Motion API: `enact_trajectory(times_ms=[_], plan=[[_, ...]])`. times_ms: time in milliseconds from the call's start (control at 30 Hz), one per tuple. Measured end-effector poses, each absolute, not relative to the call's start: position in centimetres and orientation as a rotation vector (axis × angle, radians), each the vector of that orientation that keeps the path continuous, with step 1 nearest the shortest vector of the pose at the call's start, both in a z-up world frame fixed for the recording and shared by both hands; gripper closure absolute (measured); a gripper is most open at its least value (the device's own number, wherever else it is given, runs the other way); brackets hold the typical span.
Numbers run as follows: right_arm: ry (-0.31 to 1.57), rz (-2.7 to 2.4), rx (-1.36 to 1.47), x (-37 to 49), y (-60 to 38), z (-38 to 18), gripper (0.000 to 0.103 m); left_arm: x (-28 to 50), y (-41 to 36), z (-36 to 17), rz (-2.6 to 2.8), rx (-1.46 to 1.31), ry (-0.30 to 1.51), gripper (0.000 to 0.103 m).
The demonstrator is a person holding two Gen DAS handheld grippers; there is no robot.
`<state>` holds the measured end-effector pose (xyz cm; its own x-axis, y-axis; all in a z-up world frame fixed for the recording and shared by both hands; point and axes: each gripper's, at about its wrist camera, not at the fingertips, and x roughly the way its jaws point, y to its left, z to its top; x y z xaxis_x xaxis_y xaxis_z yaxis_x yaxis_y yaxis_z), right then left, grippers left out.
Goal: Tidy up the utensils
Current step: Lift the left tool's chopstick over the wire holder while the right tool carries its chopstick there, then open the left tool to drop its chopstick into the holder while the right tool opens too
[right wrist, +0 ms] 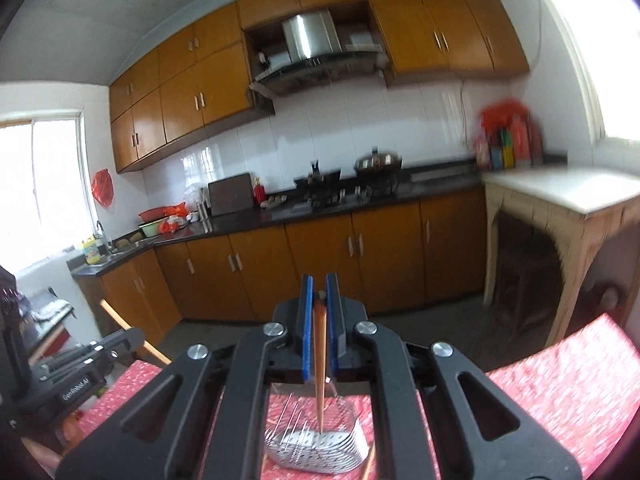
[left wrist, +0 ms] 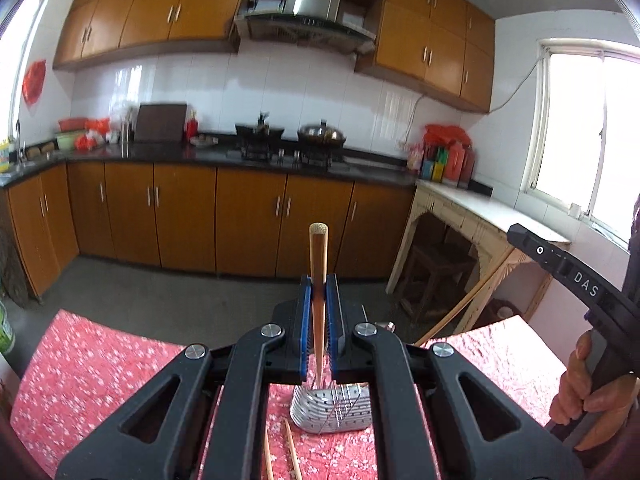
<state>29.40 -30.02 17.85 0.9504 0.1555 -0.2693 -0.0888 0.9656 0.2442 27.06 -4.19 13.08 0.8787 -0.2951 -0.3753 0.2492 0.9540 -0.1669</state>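
Both grippers clamped on a chopstick each, right above the holder

Left gripper (left wrist: 319,292) pinches a chopstick (left wrist: 318,256), right gripper (right wrist: 319,296) its own chopstick (right wrist: 319,360), over the metal holder (left wrist: 330,410) on the red cloth (left wrist: 92,364). Only the left view shows two loose chopsticks (left wrist: 280,454) just beside the holder.

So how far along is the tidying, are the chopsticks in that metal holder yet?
Not finished. The left gripper and the right gripper are each shut on a wooden chopstick, above the perforated metal holder on the red tablecloth. Nothing wooden shows inside it yet. Two more chopsticks lie on the cloth, left to collect.
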Motion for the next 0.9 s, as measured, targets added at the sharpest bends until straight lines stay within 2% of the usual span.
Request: enact_trajectory(times_ms=[400,600,667,700,733,900], plan=[[0.423,0.117,0.297,32.8,-31.5,12.8,0.094,29.5,-4.6,10.4,-0.274,-0.075,0.515,0.096],[0.398,0.075,0.272,31.4,-31.6,13.3,0.084,28.8,-4.1,10.7,-0.245,-0.079,0.512,0.094],[0.381,0.063,0.255,30.5,-31.5,13.7,0.077,28.5,-3.8,11.0,-0.233,-0.081,0.506,0.084],[0.371,0.060,0.248,30.1,-31.5,13.9,0.074,28.3,-3.7,11.1,-0.223,-0.081,0.500,0.071],[0.367,0.057,0.245,29.7,-31.7,14.1,0.073,28.0,-3.6,11.2,-0.208,-0.077,0.489,0.065],[0.360,0.048,0.240,27.7,-31.8,14.3,0.072,26.9,-3.2,11.6,-0.163,-0.051,0.465,0.064]])
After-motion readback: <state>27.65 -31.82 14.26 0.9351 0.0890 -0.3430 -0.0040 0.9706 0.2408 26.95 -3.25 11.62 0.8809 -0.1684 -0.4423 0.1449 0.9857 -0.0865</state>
